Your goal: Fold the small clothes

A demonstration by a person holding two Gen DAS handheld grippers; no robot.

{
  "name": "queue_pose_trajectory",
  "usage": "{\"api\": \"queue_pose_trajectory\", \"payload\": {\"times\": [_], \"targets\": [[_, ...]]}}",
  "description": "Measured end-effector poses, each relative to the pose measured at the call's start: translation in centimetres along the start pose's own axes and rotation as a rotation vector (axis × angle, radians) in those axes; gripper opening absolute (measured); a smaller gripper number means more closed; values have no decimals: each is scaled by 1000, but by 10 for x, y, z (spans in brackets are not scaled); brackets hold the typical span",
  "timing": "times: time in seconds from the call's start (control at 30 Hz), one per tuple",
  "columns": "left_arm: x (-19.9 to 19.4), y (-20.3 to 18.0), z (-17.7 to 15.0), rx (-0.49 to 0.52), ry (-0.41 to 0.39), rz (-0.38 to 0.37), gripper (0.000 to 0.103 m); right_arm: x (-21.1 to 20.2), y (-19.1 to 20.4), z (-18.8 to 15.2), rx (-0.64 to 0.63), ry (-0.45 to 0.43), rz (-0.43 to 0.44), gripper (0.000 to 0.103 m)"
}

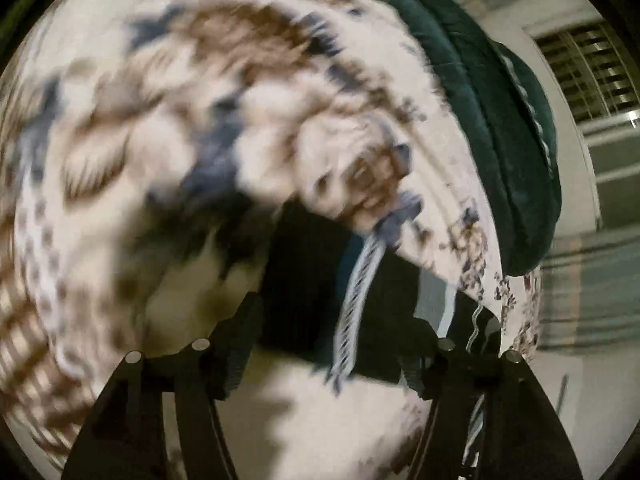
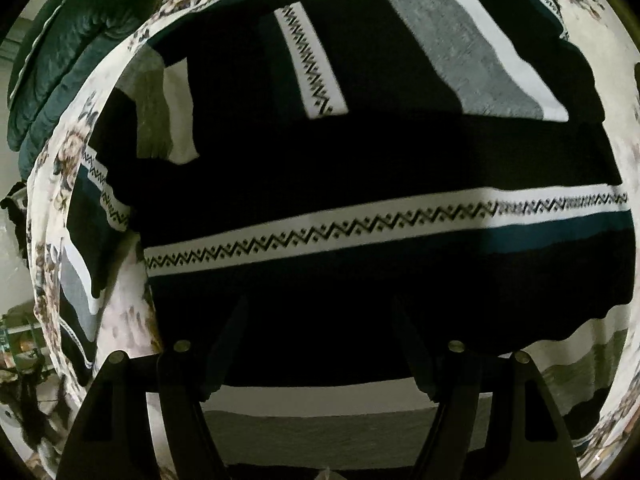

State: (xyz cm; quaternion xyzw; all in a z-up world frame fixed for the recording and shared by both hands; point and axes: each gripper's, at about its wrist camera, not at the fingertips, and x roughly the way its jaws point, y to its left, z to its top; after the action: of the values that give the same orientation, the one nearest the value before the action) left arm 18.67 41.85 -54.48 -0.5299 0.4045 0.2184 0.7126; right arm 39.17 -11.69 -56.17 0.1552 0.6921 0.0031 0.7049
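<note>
— In the middle of the right wrist view, what to see?

— A dark sweater (image 2: 360, 152), spread flat over a floral bedsheet (image 2: 56, 184). Across the centre, from lower left to right edge, a white band with black zigzag pattern (image 2: 360, 232); under it at the right, a teal stripe. In the upper right, a grey and white block; in the upper middle, a short white zigzag strip. At the left, a sleeve folded inward, with grey and white cuff.

— And the right gripper (image 2: 320, 344)?

— At the bottom of the frame, fingers (image 2: 228, 352) set wide apart, over the dark lower part of the sweater, near the hem. Nothing between them. Touching the cloth or not: cannot tell.

— In the upper left corner?

— A dark green quilted blanket (image 2: 60, 60), lying beside the sheet edge.

— Now the left wrist view?

— Much blur. Mostly the floral bedsheet (image 1: 160, 120), brown and blue on white, filling the left and centre. In the lower middle, a part of the sweater (image 1: 304, 280), dark with a white patterned strip, between the fingers' line of sight.

— The left gripper (image 1: 328, 344)?

— Open wide at the bottom, holding nothing. The green blanket (image 1: 500, 140) at the upper right, and behind it a window with bars (image 1: 592, 72).
</note>
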Motion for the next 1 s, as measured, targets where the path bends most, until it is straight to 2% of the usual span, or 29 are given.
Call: {"api": "queue_pose_trajectory", "payload": {"times": [0.1,0.17,0.23,0.3,0.33,0.37,0.47,0.6,0.7,0.73,0.83,0.87,0.9,1.0], "targets": [[12,22,-21,-97,42,2,60,9,7,4,14,8,16,75],[27,29,-28,-181,63,-55,60,17,13,9,17,8,13,75],[36,26,-26,-223,38,-85,60,18,10,11,18,-3,12,75],[42,16,-20,-232,-21,-82,54,19,9,14,20,-12,6,75],[45,8,-15,-211,-51,-47,43,19,6,16,23,-18,4,75],[49,-5,-9,-163,-73,2,7,18,4,19,27,-23,3,75],[52,-43,-1,-28,-109,82,6,11,-6,32,27,-55,-32,75],[39,-108,-7,213,-177,137,6,-2,-20,59,27,-101,-44,75],[30,-160,-24,386,-207,146,6,-11,-37,81,39,-129,-36,75],[29,-187,-37,462,-209,139,6,-13,-44,88,45,-132,-30,76],[36,-243,-72,600,-201,117,6,-19,-67,108,66,-153,-14,76],[43,-269,-95,665,-181,98,6,-20,-71,113,72,-159,-12,76],[48,-283,-106,692,-168,86,6,-24,-83,120,83,-165,-6,76],[75,-339,-167,787,-89,17,6,-30,-107,128,125,-165,21,76]]}}
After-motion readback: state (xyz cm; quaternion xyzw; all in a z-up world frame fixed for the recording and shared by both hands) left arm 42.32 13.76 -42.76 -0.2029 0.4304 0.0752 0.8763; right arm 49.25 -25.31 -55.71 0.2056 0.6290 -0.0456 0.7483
